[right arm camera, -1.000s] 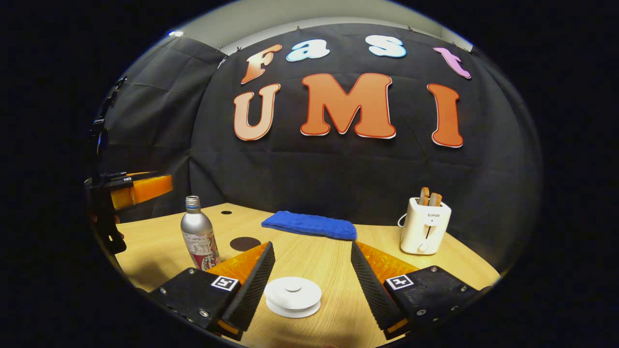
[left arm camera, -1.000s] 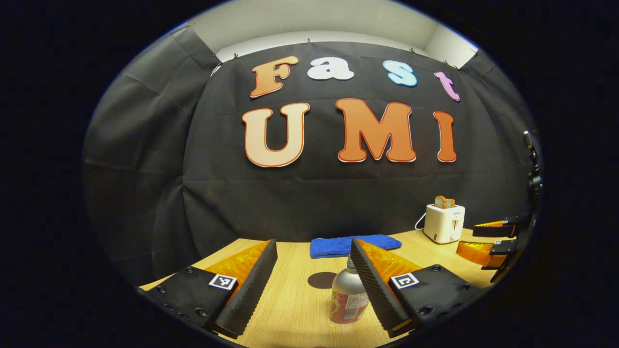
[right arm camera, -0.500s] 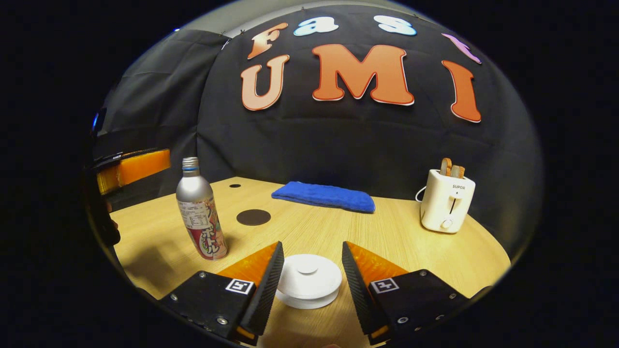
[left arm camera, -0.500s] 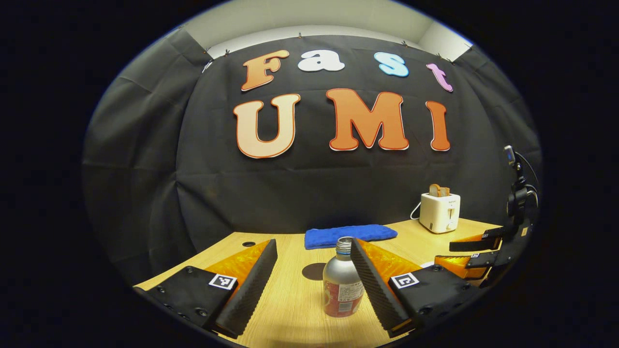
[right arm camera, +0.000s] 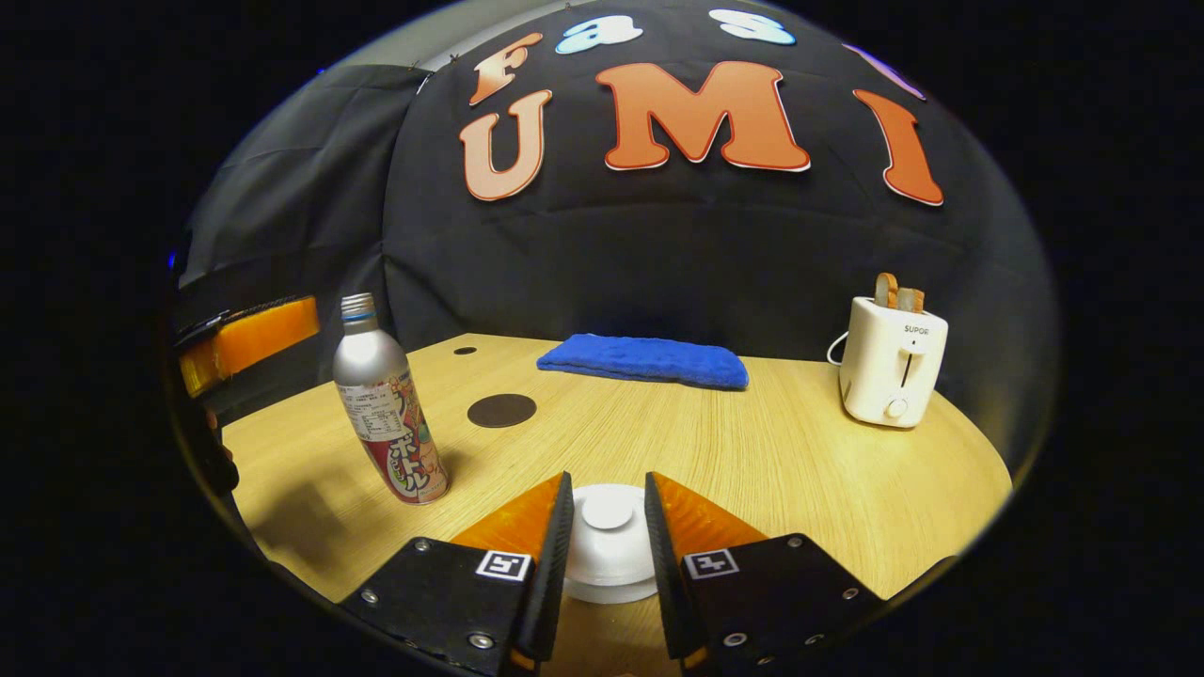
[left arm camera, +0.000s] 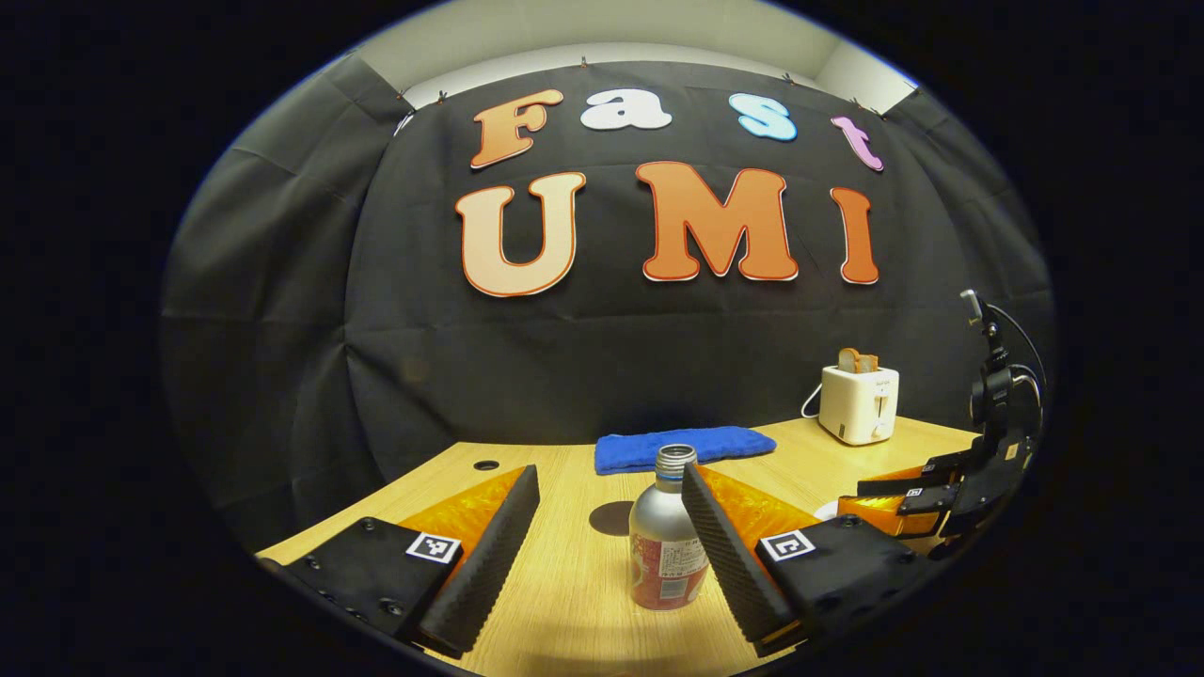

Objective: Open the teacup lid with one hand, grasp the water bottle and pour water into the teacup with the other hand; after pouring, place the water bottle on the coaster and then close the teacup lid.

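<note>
Left gripper view
Left gripper (left arm camera: 609,541): fingers spread wide, nothing between the pads touching them.
Bottle (left arm camera: 666,531): upright on the table (left arm camera: 564,583), uncapped, close against the inner face of the view's right-hand finger; contact cannot be told.
Coaster (left arm camera: 613,518): dark disc on the table just behind the bottle.
Cloth (left arm camera: 684,448): blue, folded, at the back of the table.
Toaster (left arm camera: 858,402): white, back right, bread in its slots.
Right gripper (left arm camera: 908,494): low at the right edge, orange fingers near a white rim.

Right gripper view
Right gripper (right arm camera: 608,527): fingers drawn in on either side of the lid (right arm camera: 608,543); whether both pads press it cannot be told.
Lid: white, round, knob on top, seated on the teacup, low at centre.
Bottle (right arm camera: 384,414): standing left of the lid, well apart.
Coaster (right arm camera: 501,410): beyond the bottle, bare.
Left gripper (right arm camera: 246,336): orange finger at the far left edge.
</note>
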